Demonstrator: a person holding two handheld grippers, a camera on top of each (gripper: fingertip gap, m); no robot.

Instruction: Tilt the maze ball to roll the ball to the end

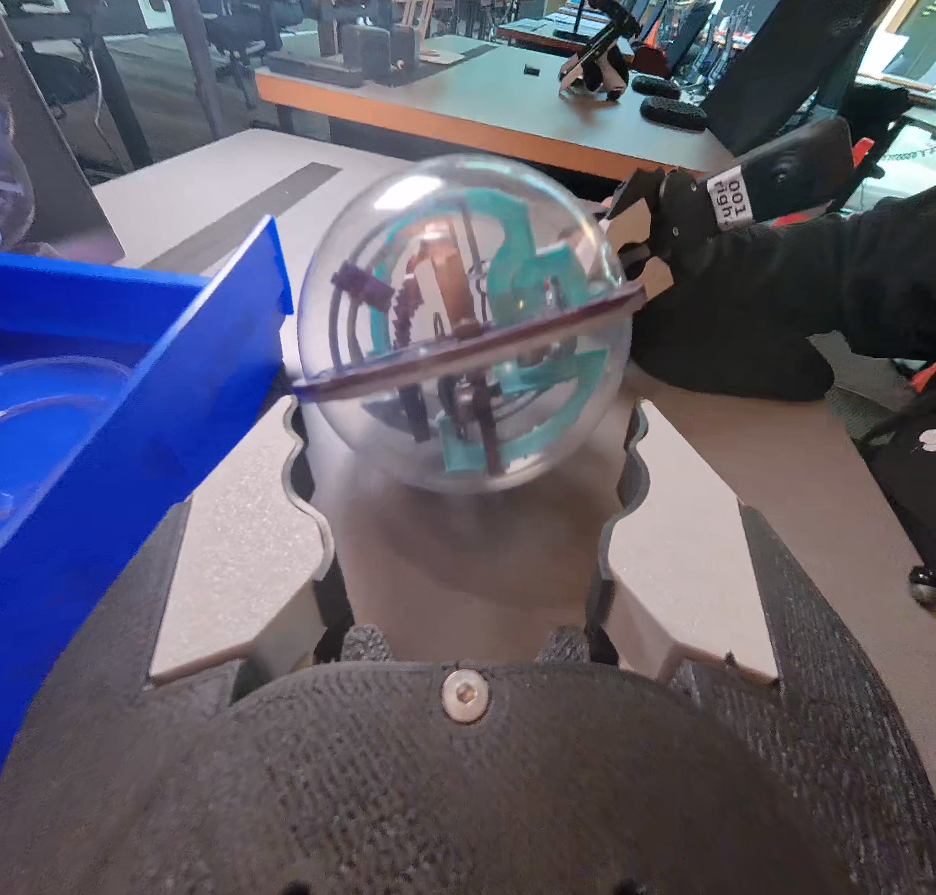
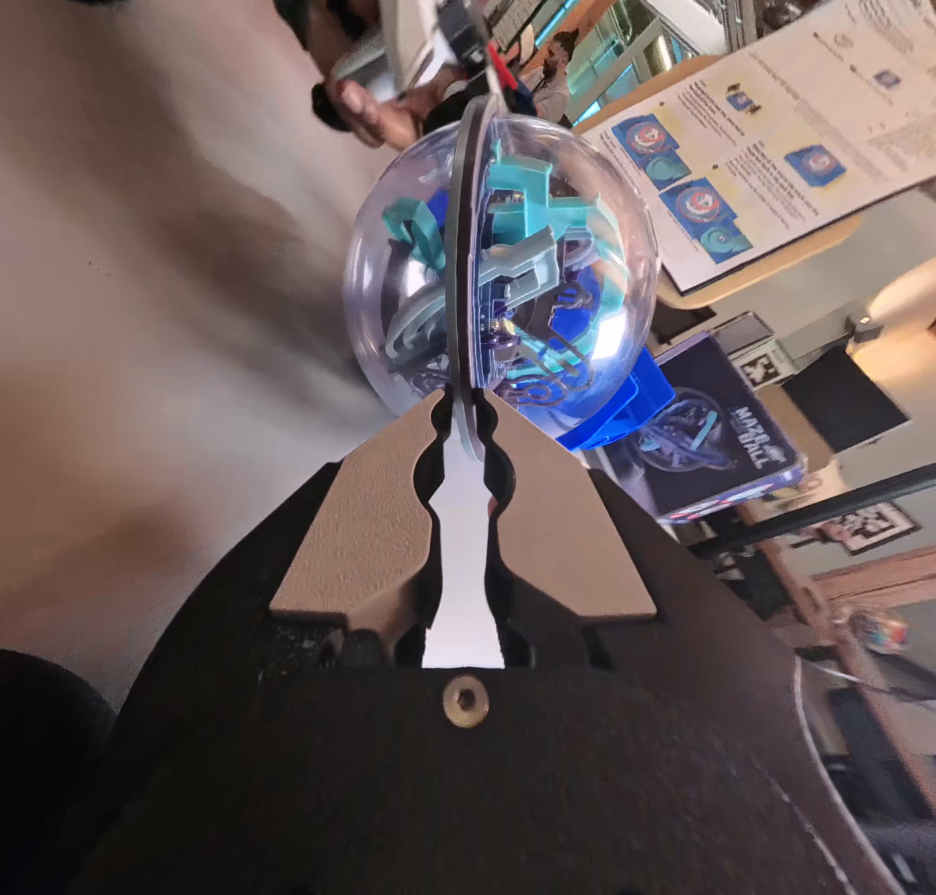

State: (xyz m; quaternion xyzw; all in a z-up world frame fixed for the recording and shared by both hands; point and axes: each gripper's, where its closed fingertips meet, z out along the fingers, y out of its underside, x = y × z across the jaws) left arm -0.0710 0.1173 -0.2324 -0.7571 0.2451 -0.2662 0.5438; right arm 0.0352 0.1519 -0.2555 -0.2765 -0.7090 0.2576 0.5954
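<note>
Wide open, the left claw [image 1: 463, 435] flanks the maze ball [image 1: 463, 323] on the desk [image 1: 734, 465] without touching. Its rim [image 2: 458, 283] is pinched by the right claw [image 2: 462, 394]; a blue tray [image 1: 126, 389] is just beside.

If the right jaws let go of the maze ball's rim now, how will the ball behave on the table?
The maze ball is a smooth clear sphere, so it would likely roll. Its flat rim, pinched by the right gripper, may check that roll. The shell looks rigid and probably slippery; the left gripper stands open around it.

One maze ball [image 1: 463, 323], two tongs [image 1: 463, 415]
</note>
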